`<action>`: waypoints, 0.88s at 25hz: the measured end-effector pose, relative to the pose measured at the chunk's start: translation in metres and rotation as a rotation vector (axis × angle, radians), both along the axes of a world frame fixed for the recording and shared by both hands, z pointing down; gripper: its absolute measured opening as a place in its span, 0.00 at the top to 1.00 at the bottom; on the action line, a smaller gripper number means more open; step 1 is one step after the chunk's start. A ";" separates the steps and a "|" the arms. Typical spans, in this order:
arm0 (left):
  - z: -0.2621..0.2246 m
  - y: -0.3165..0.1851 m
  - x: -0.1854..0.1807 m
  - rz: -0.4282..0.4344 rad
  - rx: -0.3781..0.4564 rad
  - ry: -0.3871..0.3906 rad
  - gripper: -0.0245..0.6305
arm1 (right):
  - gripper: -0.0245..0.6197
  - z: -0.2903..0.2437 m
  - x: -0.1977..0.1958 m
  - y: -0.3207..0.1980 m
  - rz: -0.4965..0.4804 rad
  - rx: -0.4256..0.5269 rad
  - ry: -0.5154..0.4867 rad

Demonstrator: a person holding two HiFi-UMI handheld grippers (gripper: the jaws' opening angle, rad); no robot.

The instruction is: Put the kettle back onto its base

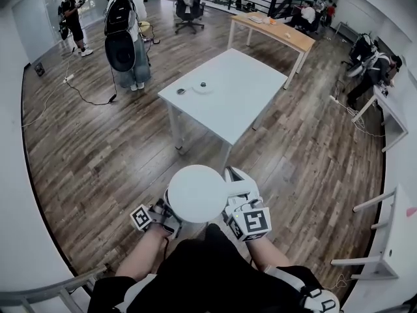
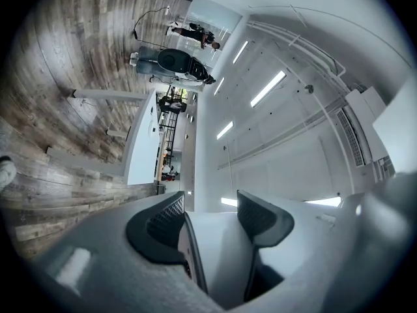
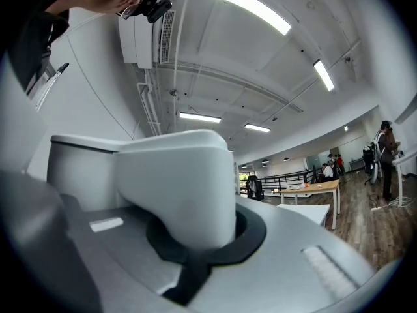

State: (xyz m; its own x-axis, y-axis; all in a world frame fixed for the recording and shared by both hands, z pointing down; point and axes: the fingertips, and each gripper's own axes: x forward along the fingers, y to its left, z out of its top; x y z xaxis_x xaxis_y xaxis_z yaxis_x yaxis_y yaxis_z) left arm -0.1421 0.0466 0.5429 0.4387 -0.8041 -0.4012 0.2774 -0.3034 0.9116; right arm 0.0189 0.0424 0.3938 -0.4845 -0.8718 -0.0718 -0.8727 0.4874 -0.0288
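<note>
Half of L gripper [image 2: 218,232] under kettle [image 1: 197,193]

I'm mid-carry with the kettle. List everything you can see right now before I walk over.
kettle: one, white, held up close in front of the person
kettle base: one, white, round, on the white table
small object: one, dark, left of the base; too small to identify
white table: one, ahead, mid-floor
wooden table: one, light brown, beyond the white table
office chair: one, dark, far end
standing people: two, dark and white clothing, far left
cable: one, black, on the floor near them
left gripper: one, grey, closed on the kettle's left side
right gripper: one, grey, closed on the kettle's handle
</note>
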 end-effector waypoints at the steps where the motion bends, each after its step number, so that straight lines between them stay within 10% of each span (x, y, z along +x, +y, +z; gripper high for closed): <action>1: 0.001 -0.004 -0.001 -0.003 0.001 0.000 0.58 | 0.95 0.001 -0.001 -0.005 -0.004 0.000 -0.001; 22: 0.004 -0.156 -0.006 -0.048 0.005 -0.001 0.58 | 0.95 0.002 -0.006 -0.160 -0.032 0.020 0.009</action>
